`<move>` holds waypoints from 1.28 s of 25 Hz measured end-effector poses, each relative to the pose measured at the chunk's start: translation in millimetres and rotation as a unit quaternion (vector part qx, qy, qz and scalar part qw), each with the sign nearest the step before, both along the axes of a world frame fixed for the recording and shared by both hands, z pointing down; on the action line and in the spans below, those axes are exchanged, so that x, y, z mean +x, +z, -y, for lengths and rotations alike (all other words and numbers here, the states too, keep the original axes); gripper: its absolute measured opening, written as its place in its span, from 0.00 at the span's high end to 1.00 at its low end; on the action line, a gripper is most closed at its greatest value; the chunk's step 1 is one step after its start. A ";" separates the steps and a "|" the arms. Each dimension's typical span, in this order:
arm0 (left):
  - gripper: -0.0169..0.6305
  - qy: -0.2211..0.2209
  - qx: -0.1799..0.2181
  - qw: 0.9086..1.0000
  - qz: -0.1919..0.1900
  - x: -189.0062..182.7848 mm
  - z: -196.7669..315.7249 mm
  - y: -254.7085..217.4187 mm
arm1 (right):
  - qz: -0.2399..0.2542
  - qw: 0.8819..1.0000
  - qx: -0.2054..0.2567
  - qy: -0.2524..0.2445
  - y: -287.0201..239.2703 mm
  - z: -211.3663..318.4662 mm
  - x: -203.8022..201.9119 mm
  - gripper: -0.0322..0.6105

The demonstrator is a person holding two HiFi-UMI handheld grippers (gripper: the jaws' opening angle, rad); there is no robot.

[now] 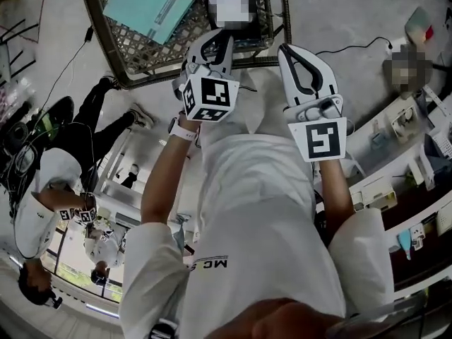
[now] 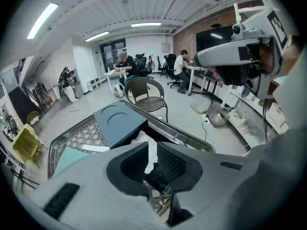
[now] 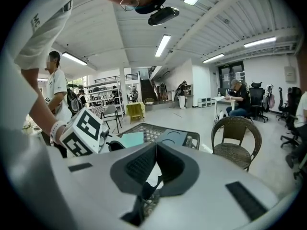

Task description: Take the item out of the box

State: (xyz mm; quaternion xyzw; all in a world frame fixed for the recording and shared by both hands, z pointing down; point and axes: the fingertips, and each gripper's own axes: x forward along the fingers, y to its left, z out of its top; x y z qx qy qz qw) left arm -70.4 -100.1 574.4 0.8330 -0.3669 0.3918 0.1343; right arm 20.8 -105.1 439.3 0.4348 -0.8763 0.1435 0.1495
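Note:
A wicker-and-glass table (image 1: 120, 62) stands below and ahead of me. On it lies a dark blue box part with round recesses (image 2: 117, 121), with white wrapping (image 2: 144, 139) bunched beside it. A teal lid (image 1: 147, 6) rests flat further left on the table. My left gripper (image 1: 217, 32) hovers over the table's near edge, its jaws a narrow gap apart and empty (image 2: 152, 145). My right gripper (image 1: 284, 48) is held beside it, off the table, with its jaws meeting at the tips (image 3: 156, 145). The box (image 3: 175, 139) and teal lid (image 3: 130, 139) show beyond it.
A wicker chair (image 2: 146, 92) stands past the table's far side. Desks with equipment (image 1: 395, 154) run along the right. A cable (image 1: 353, 46) crosses the floor. Another person (image 1: 49, 182) stands at the left. People sit at desks in the background.

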 end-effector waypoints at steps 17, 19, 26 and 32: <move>0.79 0.136 -0.064 0.975 0.161 -1.6 0.3 93.9 | -0.006 0.999 -0.042 0.011 31.4 -8.5 -0.5 0.92; 0.79 0.140 -0.078 0.972 0.173 -5.5 -0.8 101.7 | -0.009 0.999 -0.041 0.011 30.6 -5.9 0.8 0.92; 0.80 0.155 -0.101 0.959 0.214 -11.1 0.5 119.5 | -0.012 0.999 -0.044 0.017 33.1 -1.3 7.1 0.92; 0.93 0.140 -0.089 0.960 0.227 -16.3 8.3 116.6 | -0.012 0.999 -0.046 0.015 33.1 -0.7 7.2 0.92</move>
